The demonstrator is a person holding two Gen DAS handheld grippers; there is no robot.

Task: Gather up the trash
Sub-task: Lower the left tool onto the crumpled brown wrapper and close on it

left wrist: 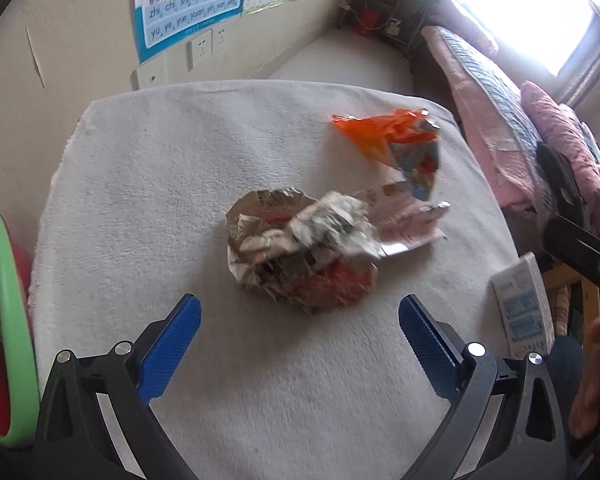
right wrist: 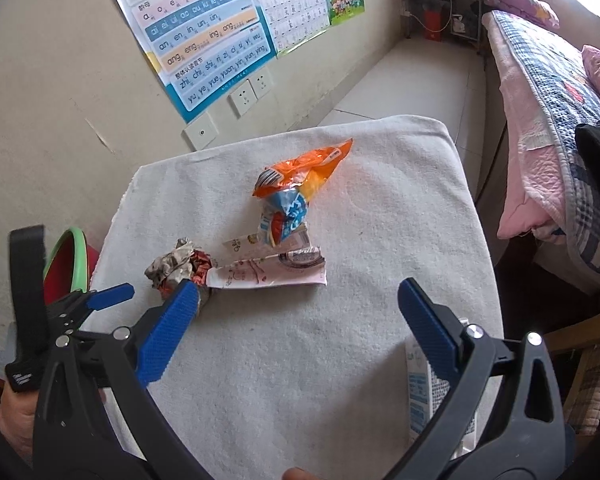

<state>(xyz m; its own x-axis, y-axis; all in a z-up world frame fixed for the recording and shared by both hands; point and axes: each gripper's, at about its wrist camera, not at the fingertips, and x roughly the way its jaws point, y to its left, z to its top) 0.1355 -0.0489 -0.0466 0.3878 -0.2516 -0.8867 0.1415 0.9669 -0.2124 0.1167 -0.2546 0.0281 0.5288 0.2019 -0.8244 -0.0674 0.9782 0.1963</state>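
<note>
A crumpled silver-and-red wrapper ball [left wrist: 296,248] lies mid-table on a white towel [left wrist: 140,184]. My left gripper [left wrist: 300,320] hovers just short of it, open, with nothing between its blue fingers. A flat pink wrapper [left wrist: 412,224] lies to its right, and an orange bag with a blue wrapper [left wrist: 384,136] lies farther back. In the right wrist view my right gripper [right wrist: 296,312] is open and empty, short of the pink wrapper [right wrist: 268,276] and the crumpled ball [right wrist: 176,268]. The orange bag [right wrist: 304,168] lies beyond. A white carton [right wrist: 420,392] lies under its right finger.
A red bin with a green rim [left wrist: 8,320] stands off the table's left side, also in the right wrist view [right wrist: 72,264]. The white carton [left wrist: 524,304] sits at the table's right edge. A wall with posters is behind, a bed [right wrist: 540,100] to the right.
</note>
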